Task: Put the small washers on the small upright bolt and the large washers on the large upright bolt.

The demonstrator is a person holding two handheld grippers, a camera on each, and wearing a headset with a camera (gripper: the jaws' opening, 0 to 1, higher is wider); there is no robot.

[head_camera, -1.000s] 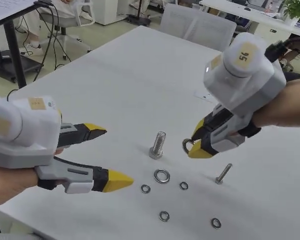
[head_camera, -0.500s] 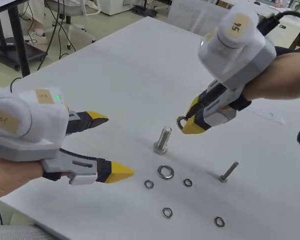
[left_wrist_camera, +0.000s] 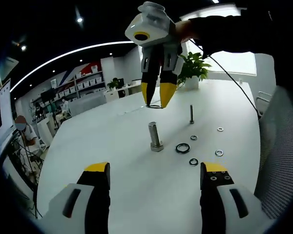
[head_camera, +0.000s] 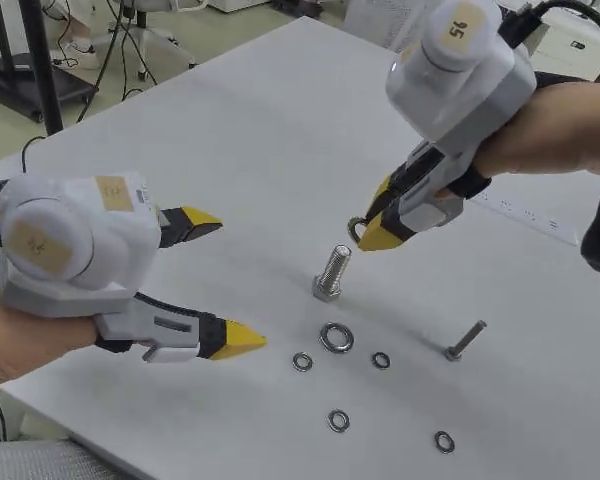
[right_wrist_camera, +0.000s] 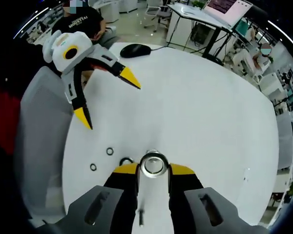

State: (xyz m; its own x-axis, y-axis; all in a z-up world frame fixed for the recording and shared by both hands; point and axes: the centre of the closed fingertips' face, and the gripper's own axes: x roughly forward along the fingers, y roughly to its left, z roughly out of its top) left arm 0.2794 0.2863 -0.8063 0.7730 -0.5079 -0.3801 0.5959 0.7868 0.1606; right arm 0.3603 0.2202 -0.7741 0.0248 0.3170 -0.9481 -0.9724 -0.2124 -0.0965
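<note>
My left gripper (left_wrist_camera: 155, 170) has its yellow-tipped jaws spread wide at the bottom of the view, with nothing between them. Ahead, the right gripper (left_wrist_camera: 155, 100) points down, its tips pinched on a washer (left_wrist_camera: 155, 106) held above the large bolt (left_wrist_camera: 155, 135) and clear of it. That bolt stands upright on the white table (left_wrist_camera: 112, 146). Just right of it lies a large washer (left_wrist_camera: 182, 147), with four small washers (left_wrist_camera: 194, 162) scattered nearby (all flat). The small bolt (left_wrist_camera: 191, 113) is farther back.

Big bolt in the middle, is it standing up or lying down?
Standing up. The big bolt rests on its wide head on the table, with its threaded end pointing up, in the head view and the left gripper view.
</note>
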